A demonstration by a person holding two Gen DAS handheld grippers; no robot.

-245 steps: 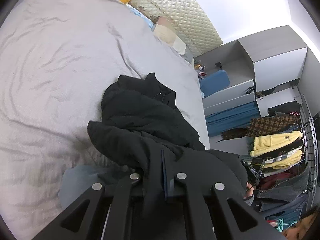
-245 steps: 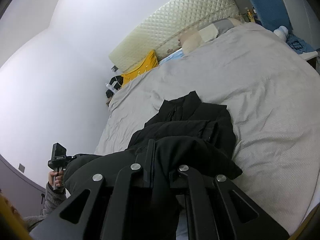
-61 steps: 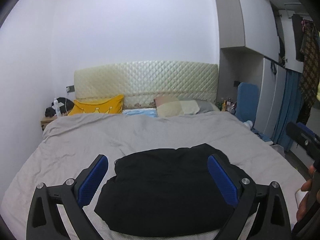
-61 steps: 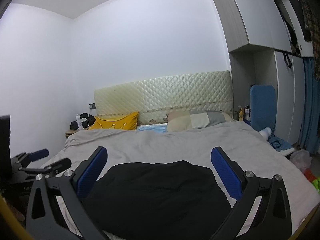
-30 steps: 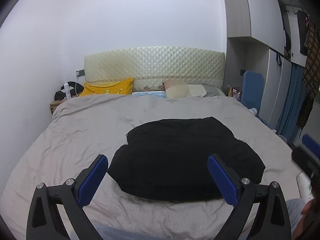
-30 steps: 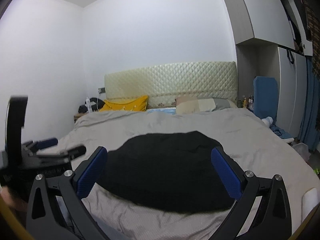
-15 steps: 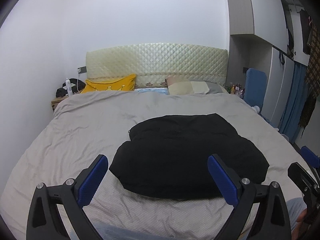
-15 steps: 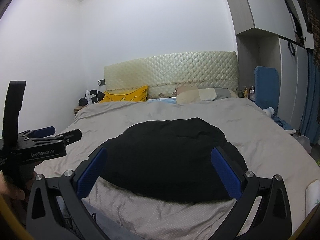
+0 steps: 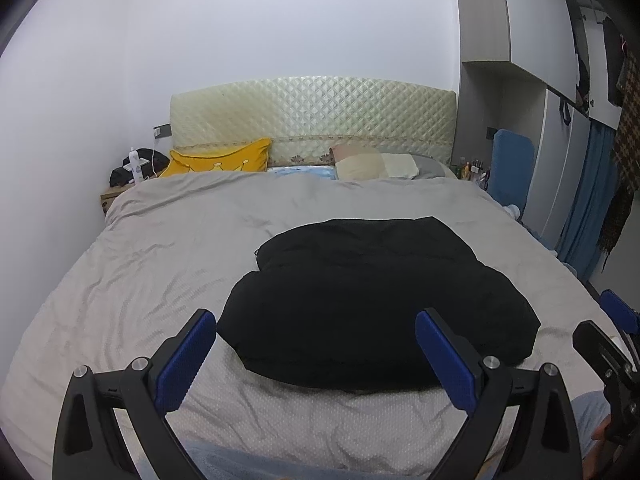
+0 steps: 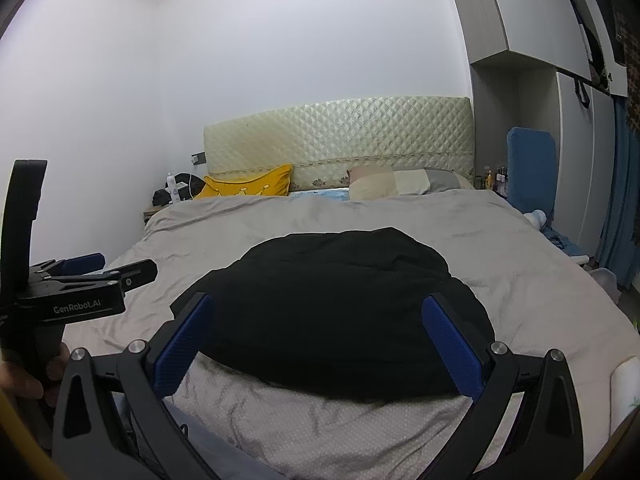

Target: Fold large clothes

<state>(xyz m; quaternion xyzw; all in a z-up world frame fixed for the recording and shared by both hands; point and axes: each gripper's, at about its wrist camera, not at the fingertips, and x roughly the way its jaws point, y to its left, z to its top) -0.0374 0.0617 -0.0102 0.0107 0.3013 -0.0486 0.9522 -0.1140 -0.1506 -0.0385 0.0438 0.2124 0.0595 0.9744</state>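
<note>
Grey-sheeted bed (image 9: 132, 280) carries folded black padded jacket (image 9: 372, 300), flat, compact. You hold left gripper (image 9: 316, 356) and right gripper (image 10: 316, 344) clear, jaws wide, empty: fold looks finished.

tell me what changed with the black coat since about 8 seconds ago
Both grippers let go: the left gripper and right gripper, then shut on the black coat, are open and drawn back. The coat went from crumpled to a folded bundle. The bed stayed put.

The left gripper (image 9: 316, 356) and the right gripper (image 10: 318, 346) are held level, side by side, jaws spread wide, nothing gripped between the blue pads (image 9: 186, 360).
</note>
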